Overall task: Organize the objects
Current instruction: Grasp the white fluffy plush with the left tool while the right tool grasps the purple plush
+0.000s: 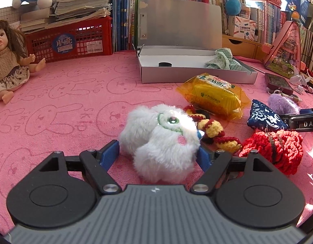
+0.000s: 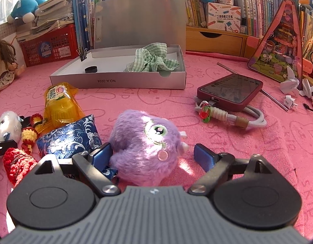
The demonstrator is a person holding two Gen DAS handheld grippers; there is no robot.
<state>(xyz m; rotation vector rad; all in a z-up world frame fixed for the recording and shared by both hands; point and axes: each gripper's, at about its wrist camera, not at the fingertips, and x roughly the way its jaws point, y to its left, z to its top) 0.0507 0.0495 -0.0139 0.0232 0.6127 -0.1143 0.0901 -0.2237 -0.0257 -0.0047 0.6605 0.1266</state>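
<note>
On the left wrist view I see a doll (image 1: 8, 61) sitting at the far left of the pink bench (image 1: 64, 101), with a red crate (image 1: 71, 40) behind it in the upper left. My left tool (image 1: 157, 154) stands wide apart low in the frame, its blue fingers (image 1: 109, 152) on either side of the white plush toy (image 1: 162, 140); whether the pads press into the fur I cannot tell. Above centre sits the open grey box (image 1: 197, 75), and to the right lie a yellow packet (image 1: 215, 97), a blue pouch (image 1: 264, 116) and a red crochet piece (image 1: 276, 148). On the right wrist view, the blue pouch (image 2: 71, 136) lies at lower left, just beside my right tool (image 2: 152, 154), which is spread wide around the purple plush toy (image 2: 148, 146): the left finger is at the fur, the right finger (image 2: 203, 156) stands clear. The box (image 2: 119, 81) holds a green checked cloth (image 2: 154, 59); a phone (image 2: 229, 91) lies at right.
</note>
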